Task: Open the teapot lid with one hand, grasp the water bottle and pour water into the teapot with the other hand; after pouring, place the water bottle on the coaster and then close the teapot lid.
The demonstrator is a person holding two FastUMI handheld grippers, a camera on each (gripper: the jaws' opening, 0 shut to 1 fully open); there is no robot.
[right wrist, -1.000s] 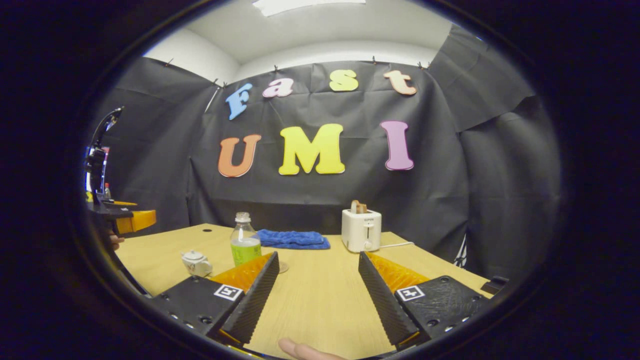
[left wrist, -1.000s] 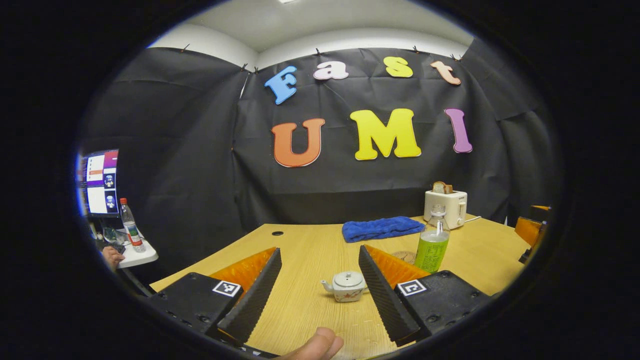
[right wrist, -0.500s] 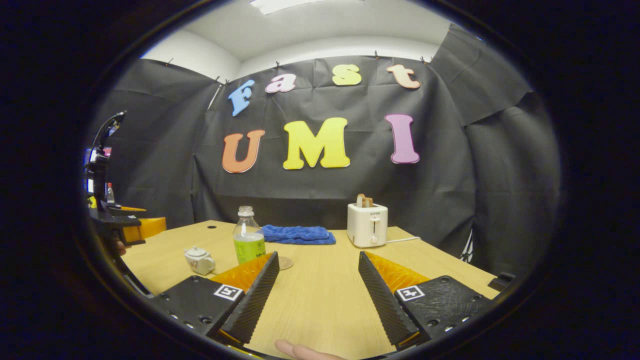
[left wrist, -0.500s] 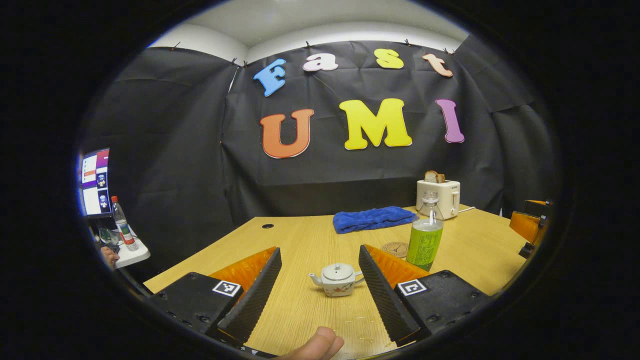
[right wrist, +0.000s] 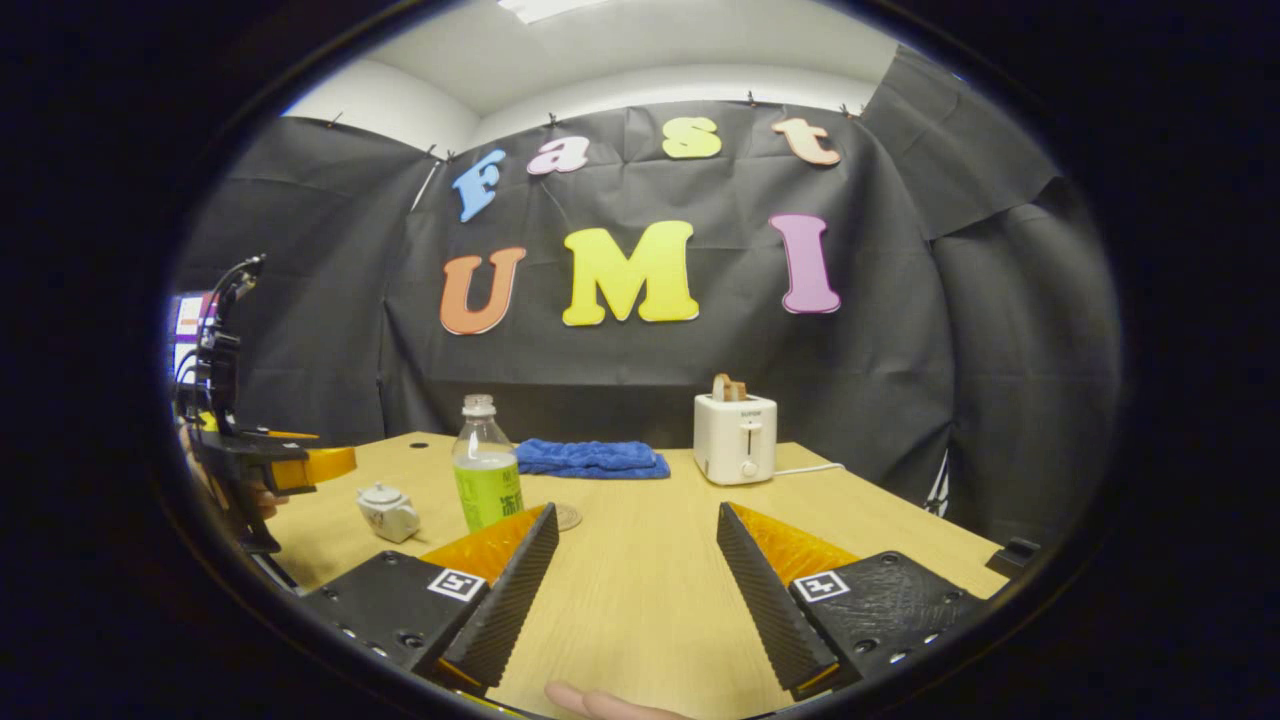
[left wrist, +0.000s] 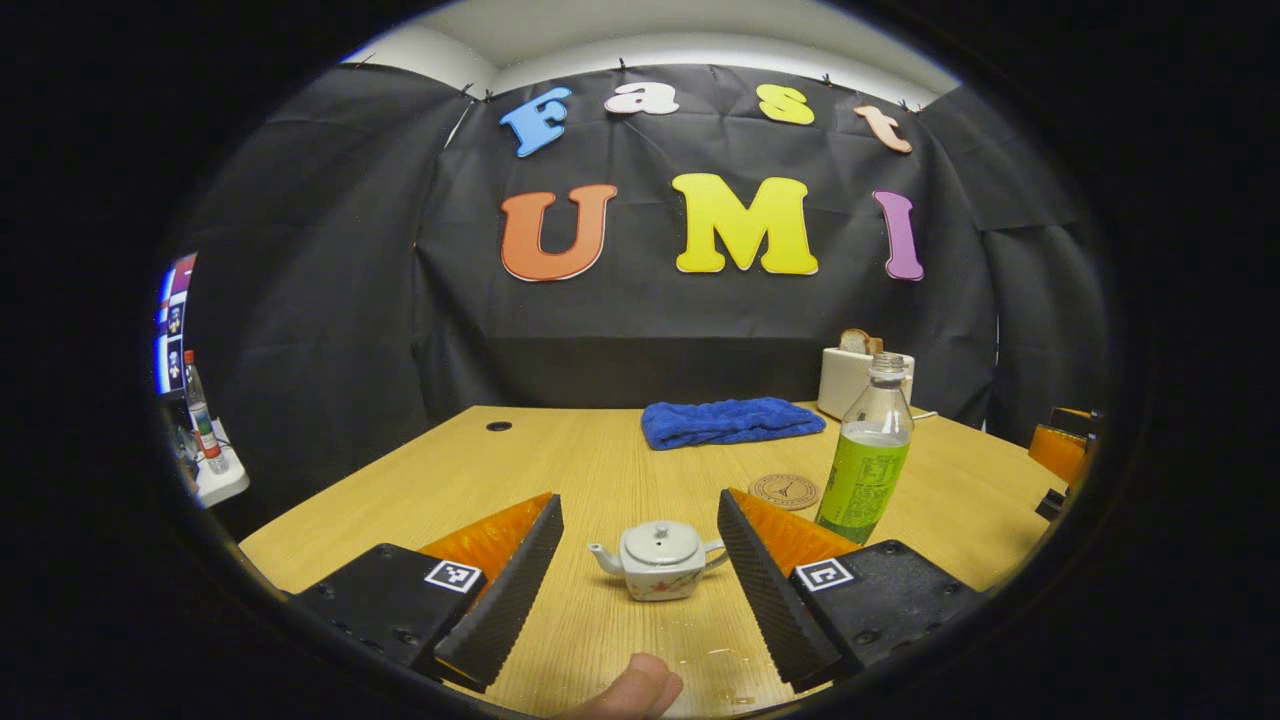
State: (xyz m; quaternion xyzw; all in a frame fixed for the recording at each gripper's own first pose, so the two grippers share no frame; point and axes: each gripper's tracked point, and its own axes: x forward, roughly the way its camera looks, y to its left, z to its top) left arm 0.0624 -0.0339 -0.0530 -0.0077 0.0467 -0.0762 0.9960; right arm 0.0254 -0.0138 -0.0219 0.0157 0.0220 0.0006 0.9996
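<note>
In the left gripper view, the teapot [left wrist: 660, 560] is sitting lower centre between the open left gripper [left wrist: 640, 560]; the right gripper [right wrist: 635, 570] is gaping empty.

Place: a recording booth set up indoors, not a lived-in home.
Walls: black cloth [right wrist: 950, 380] pinned up on all sides (plain white ceiling above).
Bench: a wooden bench [left wrist: 560, 470] staged with a toaster [right wrist: 735, 450] and a blue towel [left wrist: 730, 422].
Side: a lit monitor [left wrist: 168, 325] beside the booth.
</note>
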